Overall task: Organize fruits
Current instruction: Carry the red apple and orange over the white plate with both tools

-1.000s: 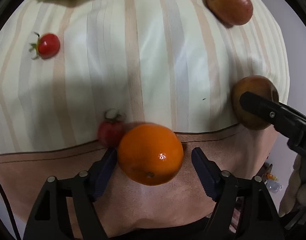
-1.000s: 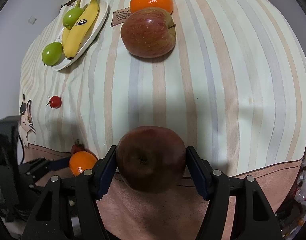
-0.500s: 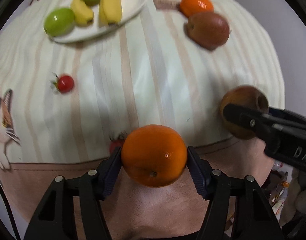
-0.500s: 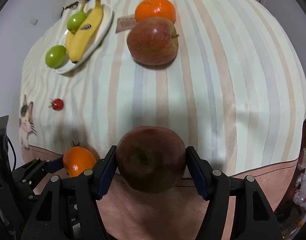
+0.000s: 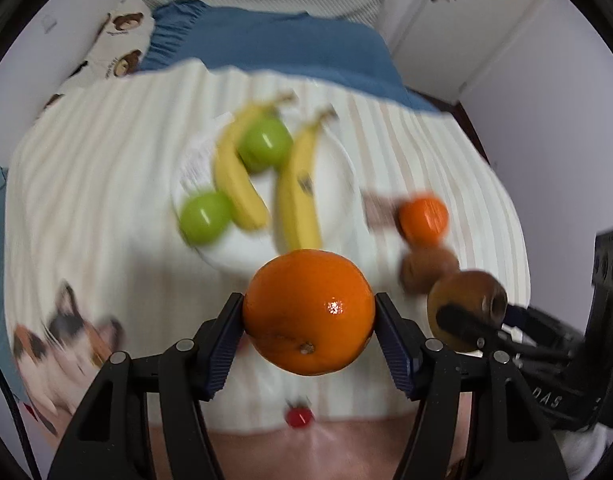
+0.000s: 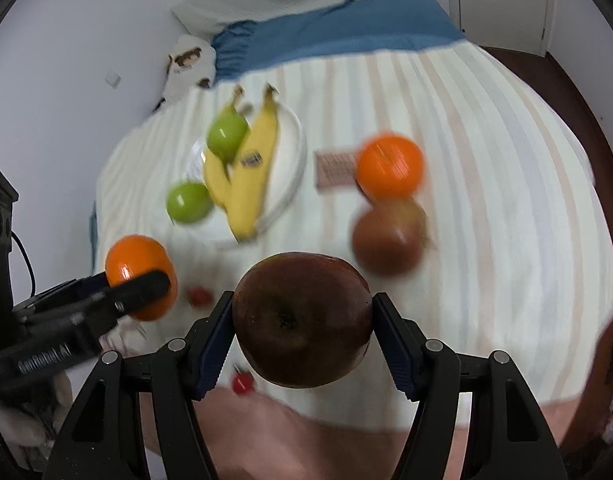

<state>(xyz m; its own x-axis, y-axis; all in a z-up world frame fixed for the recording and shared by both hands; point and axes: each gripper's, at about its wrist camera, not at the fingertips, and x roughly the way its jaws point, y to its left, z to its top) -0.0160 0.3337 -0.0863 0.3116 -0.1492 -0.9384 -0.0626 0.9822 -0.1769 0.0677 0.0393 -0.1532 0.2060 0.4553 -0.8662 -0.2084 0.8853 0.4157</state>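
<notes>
Left gripper [image 5: 309, 322]: fingers clamped on round orange mandarin [image 5: 308, 312], lifted above striped cloth [image 5: 106, 184].
Right gripper [image 6: 302, 320]: fingers pinching dark red apple [image 6: 302, 320].
Done: bananas, green fruits on white plate [image 6: 292, 168].
Left: second orange, second apple, cherry tomatoes.

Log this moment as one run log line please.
left claw: shut on orange | right claw: shut on apple | both lifted above striped cloth

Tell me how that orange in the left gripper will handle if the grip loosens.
The orange is round and glossy, so it would likely slip from the left gripper and roll across the striped cloth. It looks firm, hardly fragile.
</notes>
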